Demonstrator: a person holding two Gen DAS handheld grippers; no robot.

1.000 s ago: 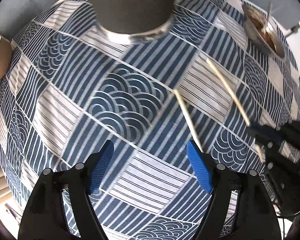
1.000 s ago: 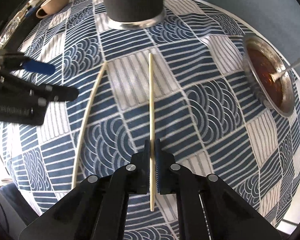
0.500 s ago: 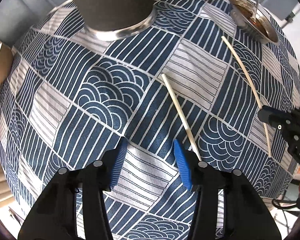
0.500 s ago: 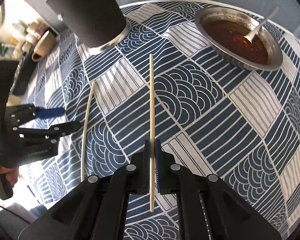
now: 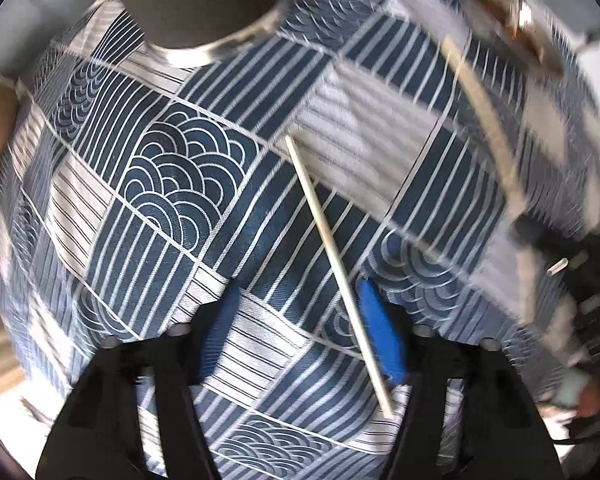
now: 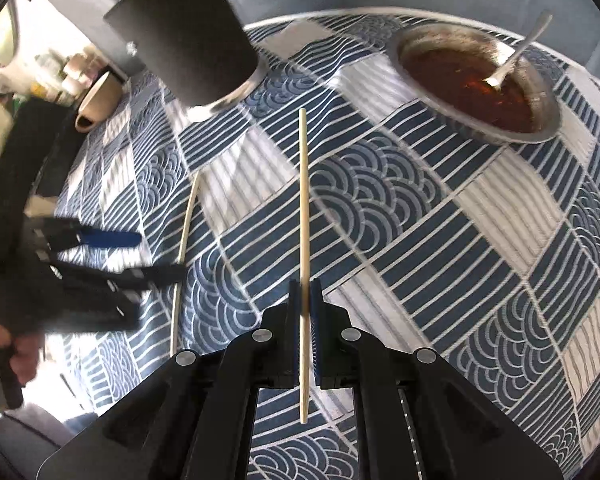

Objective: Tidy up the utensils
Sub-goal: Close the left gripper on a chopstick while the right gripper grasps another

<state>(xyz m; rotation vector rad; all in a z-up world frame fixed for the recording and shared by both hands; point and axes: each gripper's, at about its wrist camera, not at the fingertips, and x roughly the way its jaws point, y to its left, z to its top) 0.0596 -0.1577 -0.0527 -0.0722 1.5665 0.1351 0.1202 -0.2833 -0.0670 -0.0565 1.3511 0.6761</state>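
- The tabletop [image 6: 480, 240] is covered by a blue-and-white patchwork cloth of wave scallops and stripes; everything stands on it.
- A tall dark cylindrical holder with a shiny metal base [image 6: 188, 36] stands at the far side, a few pale stick tips showing above its rim.
- A round metal bowl of dark reddish-brown sauce [image 6: 476, 80] sits far right, well apart from the holder, with a metal spoon [image 6: 516, 52] leaning in it.
- A beige ceramic mug [image 6: 98, 98] lies on its side near the left edge, beyond the holder.
- The left gripper [image 5: 300, 332], black with blue pads, points down over the cloth; its jaws are opening, moderately wide, and a pale wooden chopstick lying on the cloth [image 5: 332, 256] runs between them close to the right-hand pad, which does not clearly press on it. A hand [image 6: 20, 354] holds this gripper's handle.
- The right gripper [image 6: 305, 308] is clamped tight on a second pale wooden chopstick [image 6: 304, 208], held lifted above the cloth, its long end pointing toward the holder and a short end sticking out behind the pads.
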